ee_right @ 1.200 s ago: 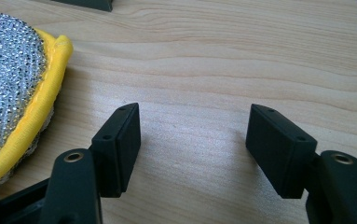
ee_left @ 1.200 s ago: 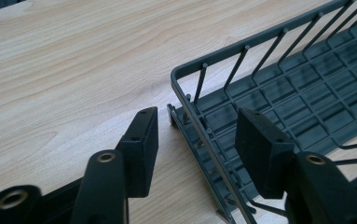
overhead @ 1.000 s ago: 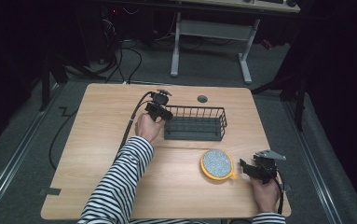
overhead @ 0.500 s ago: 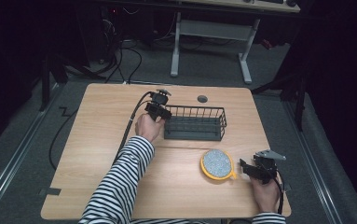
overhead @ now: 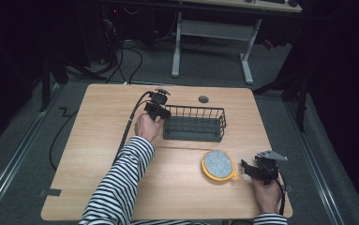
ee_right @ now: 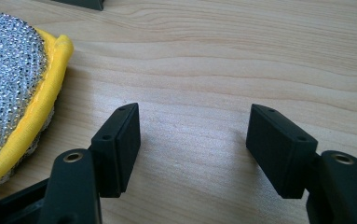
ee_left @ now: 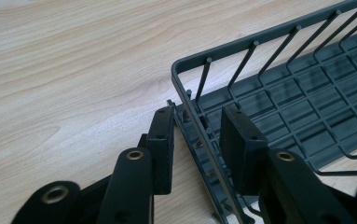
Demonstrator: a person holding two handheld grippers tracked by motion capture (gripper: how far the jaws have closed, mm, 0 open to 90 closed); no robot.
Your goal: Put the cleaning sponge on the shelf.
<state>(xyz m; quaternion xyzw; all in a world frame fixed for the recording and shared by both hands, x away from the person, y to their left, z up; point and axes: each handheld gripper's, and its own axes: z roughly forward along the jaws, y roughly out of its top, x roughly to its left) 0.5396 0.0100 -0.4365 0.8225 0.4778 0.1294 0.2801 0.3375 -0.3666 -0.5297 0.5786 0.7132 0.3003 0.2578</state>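
The left gripper view shows the left hand-held gripper narrowed astride the end wall of the dark wire rack, its jaws having just been closing; whether the pads press the wall I cannot tell. The rack sits mid-tabletop. Rightward, the right hand-held gripper gapes wide, the yellow-rimmed scrubbing pad just beside it.

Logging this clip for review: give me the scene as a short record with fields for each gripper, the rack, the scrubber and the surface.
left gripper: jaws have just been closing, astride the end wall of the rack; pad contact unclear
right gripper: open, nothing between the jaws
rack: dark wire rack, upright on the table
scrubber: round, silver face, yellow rim, flat, beside the right gripper
table: light wood
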